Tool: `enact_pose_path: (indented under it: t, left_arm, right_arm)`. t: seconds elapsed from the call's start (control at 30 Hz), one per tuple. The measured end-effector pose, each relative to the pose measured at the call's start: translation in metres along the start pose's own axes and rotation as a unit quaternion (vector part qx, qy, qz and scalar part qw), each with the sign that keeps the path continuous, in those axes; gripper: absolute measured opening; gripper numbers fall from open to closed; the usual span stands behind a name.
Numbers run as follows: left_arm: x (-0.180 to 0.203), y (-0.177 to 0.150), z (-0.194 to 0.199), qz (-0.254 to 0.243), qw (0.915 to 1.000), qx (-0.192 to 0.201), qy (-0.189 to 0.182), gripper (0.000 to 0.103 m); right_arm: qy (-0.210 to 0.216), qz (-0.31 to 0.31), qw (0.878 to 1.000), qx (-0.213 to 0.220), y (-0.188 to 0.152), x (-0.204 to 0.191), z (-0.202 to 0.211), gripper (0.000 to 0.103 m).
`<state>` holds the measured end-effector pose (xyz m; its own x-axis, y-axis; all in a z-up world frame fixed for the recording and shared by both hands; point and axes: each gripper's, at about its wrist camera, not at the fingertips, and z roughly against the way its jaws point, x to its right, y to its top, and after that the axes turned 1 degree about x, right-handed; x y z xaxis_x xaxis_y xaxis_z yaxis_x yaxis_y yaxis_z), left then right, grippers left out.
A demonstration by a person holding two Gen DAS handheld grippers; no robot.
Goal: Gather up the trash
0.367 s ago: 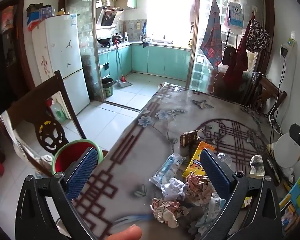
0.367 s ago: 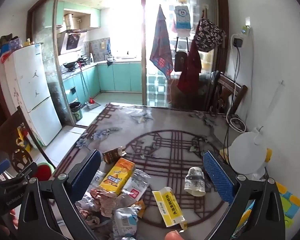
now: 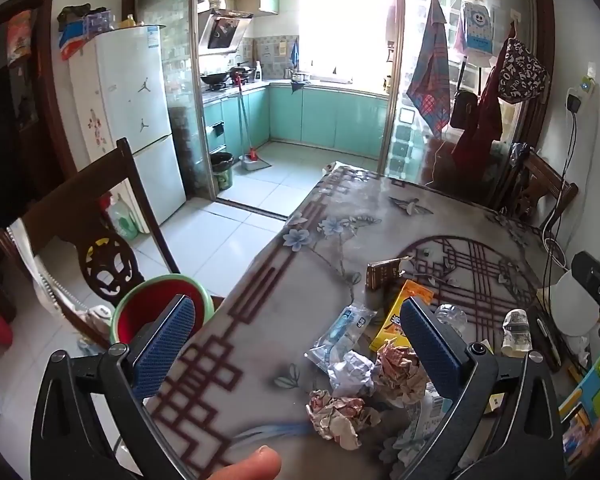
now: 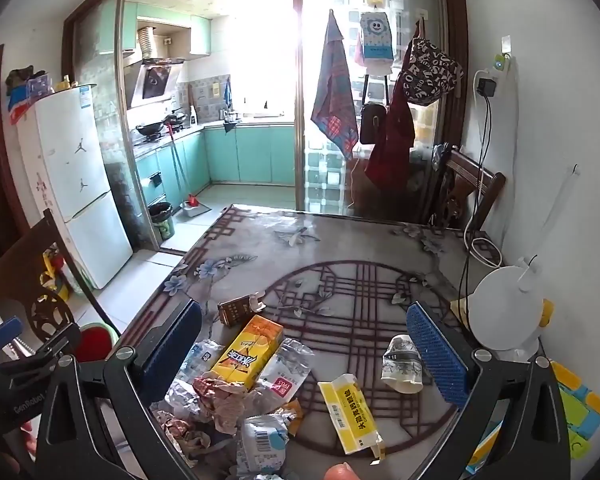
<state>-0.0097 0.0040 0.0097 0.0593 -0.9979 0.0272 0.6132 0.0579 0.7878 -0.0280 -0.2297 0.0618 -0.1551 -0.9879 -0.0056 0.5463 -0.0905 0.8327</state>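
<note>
1. The left claw (image 3: 296, 344) is spread as wide as it goes, with nothing between its blue pads; it hangs above the near edge of the counter (image 3: 380, 220). Against the view a moment ago, almost nothing has shifted: the same framing and the same gap between the pads.

2. The right claw (image 4: 304, 344) is likewise fully spread and empty, tipped downward over the litter. Its view also matches the earlier one, so I judge that neither claw has begun a pick.

3. From the left claw, a crumpled paper ball (image 3: 336, 412) lies at about 5 o'clock near the counter edge, a second paper wad (image 3: 400, 372) sits at 3 o'clock just beside the right pad, and a clear plastic wrapper (image 3: 340, 332) lies at 2 o'clock.

4. From the right claw, the orange drink carton (image 4: 248, 352) sits at 9 o'clock on top of the wrapper heap, the yellow packet (image 4: 352, 412) lies at 5 o'clock, and the squashed paper cup (image 4: 402, 364) rests at 3 o'clock, close by the right pad. A small brown carton (image 4: 236, 310) stands beyond, at 11 o'clock.

5. A red basin with a green rim (image 3: 148, 312) sits off the counter's left side, at 9 o'clock from the left claw; it looks a likely place for the trash.

6. All the trash remains on the counter, so collection has yet to start.
</note>
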Motion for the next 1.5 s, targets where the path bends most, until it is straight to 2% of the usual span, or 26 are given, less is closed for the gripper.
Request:
enact_pose_path:
  t: [0.83,1.5]
  left_arm:
    - [-0.004,0.006,-0.007,0.002,0.9999,-0.004,0.013,0.103]
    - [-0.010,0.010,-0.012,-0.003,0.9997,-0.004,0.022,0.103]
  right_arm:
    - [-0.001,-0.014,1.000,-0.016,-0.005,0.002,-0.013,0.103]
    - [0.001,-0.011,1.000,-0.020,-0.004,-0.010,-0.020,0.103]
